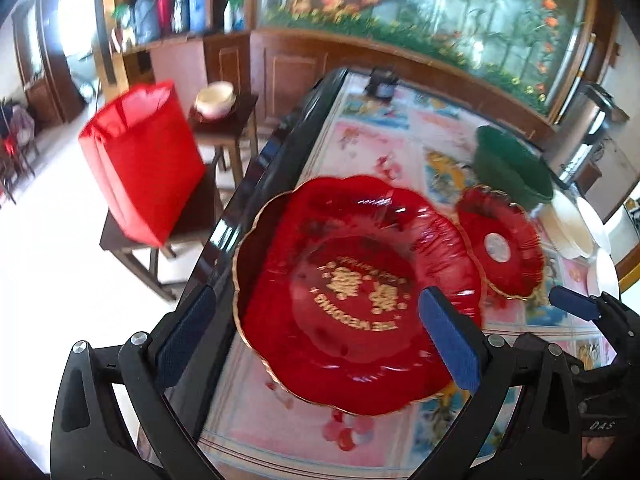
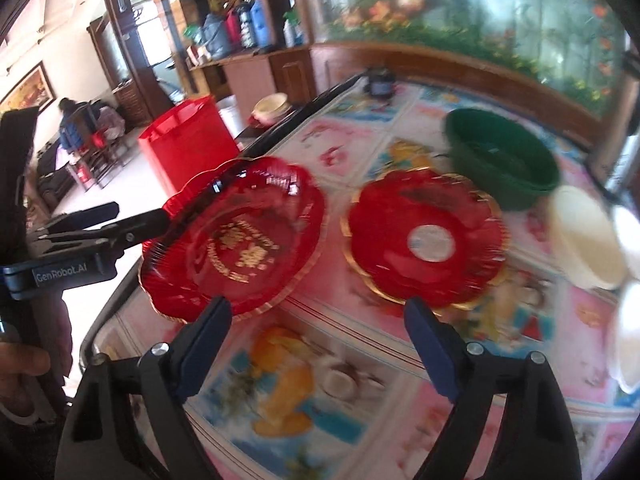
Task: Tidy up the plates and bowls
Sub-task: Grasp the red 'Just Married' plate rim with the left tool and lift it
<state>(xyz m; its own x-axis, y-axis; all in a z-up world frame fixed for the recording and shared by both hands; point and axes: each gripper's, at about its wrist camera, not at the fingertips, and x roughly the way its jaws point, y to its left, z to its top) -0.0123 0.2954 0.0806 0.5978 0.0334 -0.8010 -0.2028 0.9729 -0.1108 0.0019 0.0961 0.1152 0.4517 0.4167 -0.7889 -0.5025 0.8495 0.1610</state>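
Observation:
A large red plate [image 1: 352,292] with gold lettering lies at the table's left edge, its rim over the black border. My left gripper [image 1: 316,292] stands open around it, one finger off each side; whether a finger touches the rim I cannot tell. In the right wrist view the left gripper [image 2: 140,214] meets the large red plate [image 2: 240,236] at its left rim. My right gripper [image 2: 320,320] hangs open over the patterned cloth, in front of both plates, with nothing between its fingers. A smaller red plate [image 2: 424,200] with a white centre lies to the right.
A green bowl [image 2: 500,160] sits behind the smaller plate, with white bowls [image 2: 584,236] and white plates [image 2: 628,320] at the right. A dark jar [image 2: 380,80] stands at the table's far end. Off the left edge are a red bag [image 1: 140,160] on a chair and a bowl [image 1: 214,98] on a stool.

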